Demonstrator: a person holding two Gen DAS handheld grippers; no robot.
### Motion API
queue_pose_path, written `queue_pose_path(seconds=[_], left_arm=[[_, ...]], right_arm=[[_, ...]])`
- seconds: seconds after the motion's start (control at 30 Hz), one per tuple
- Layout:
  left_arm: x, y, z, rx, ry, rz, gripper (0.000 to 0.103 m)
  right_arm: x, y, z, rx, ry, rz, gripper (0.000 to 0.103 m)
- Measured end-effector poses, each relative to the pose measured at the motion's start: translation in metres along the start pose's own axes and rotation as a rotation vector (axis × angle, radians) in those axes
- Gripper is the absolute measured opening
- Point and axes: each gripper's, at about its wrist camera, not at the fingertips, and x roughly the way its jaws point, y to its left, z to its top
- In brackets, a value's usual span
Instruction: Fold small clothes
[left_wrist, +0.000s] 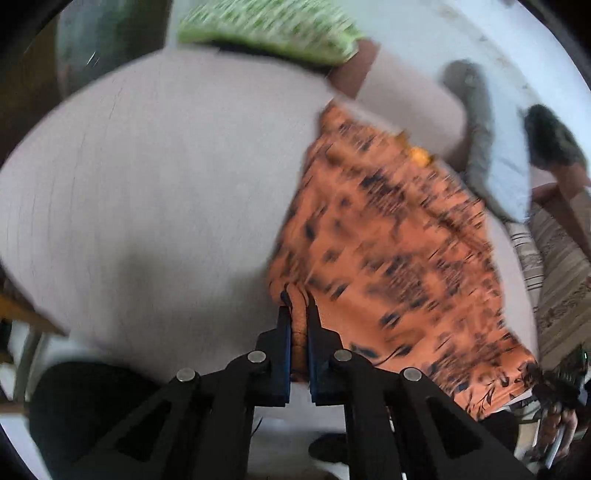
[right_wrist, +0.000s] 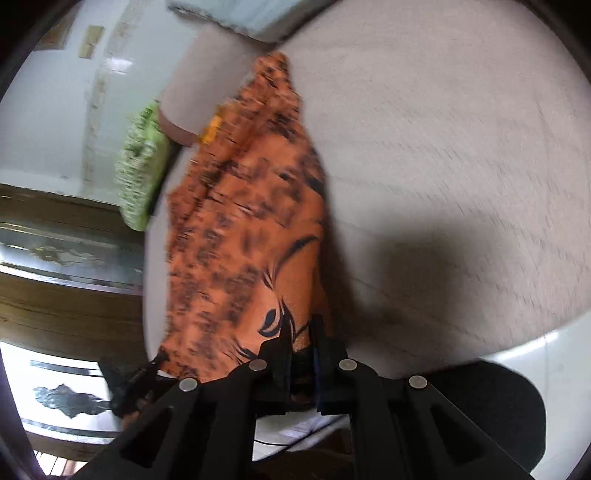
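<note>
A pale round tabletop filled most of both views. Across it, from the upper middle of the right wrist frame down to its lower centre, stretched the orange garment with dark print, blurred. A green patterned cloth lay at the tabletop's top edge in the left wrist frame. The left gripper was clenched on a bunched edge of the garment; the right gripper pinched another edge.
</note>
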Motion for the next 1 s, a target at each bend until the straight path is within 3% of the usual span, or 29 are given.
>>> queue_pose_path(seconds=[0.13,0.27,0.4,0.43,0.5,0.53,0.57,0.6,0.7,0.83,0.9,1.0], left_arm=[[-0.005,-0.028,0.07,0.057,-0.076,-0.07,0.007],[0.028,-0.054,0.174,0.08,-0.147,-0.093,0.007],[0.092,-0.068,0.272,0.046,-0.186,-0.054,0.007],[0.112,-0.07,0.285,0.057,-0.162,-0.05,0.007],[0.166,-0.067,0.307,0.041,-0.117,0.064,0.007],[0.179,-0.064,0.307,0.038,-0.085,0.08,0.007],[0.199,-0.059,0.305,0.037,-0.016,0.069,0.007],[0.207,-0.055,0.298,0.039,0.003,0.065,0.007],[0.202,-0.049,0.279,0.072,-0.024,0.086,0.007],[0.167,-0.037,0.25,0.078,-0.073,0.055,0.007],[0.148,-0.031,0.233,0.119,-0.083,0.06,0.025],[0.135,-0.023,0.209,0.123,-0.062,0.059,0.033]], right_arm=[[-0.015,0.032,0.053,-0.018,-0.08,0.151,0.008],[-0.014,0.072,0.144,-0.045,-0.178,0.274,0.008],[0.021,0.09,0.255,-0.012,-0.259,0.24,0.008],[0.032,0.091,0.277,-0.015,-0.269,0.214,0.008],[0.066,0.083,0.323,0.011,-0.247,0.158,0.008],[0.075,0.078,0.331,0.013,-0.249,0.12,0.009],[0.087,0.073,0.333,0.027,-0.258,0.057,0.013],[0.095,0.072,0.326,0.012,-0.257,-0.002,0.022],[0.112,0.088,0.276,-0.183,-0.111,0.0,0.086],[0.113,0.109,0.204,-0.401,-0.006,-0.031,0.086],[0.122,0.126,0.175,-0.528,0.045,-0.063,0.086],[0.145,0.146,0.155,-0.698,0.076,-0.121,0.086]])
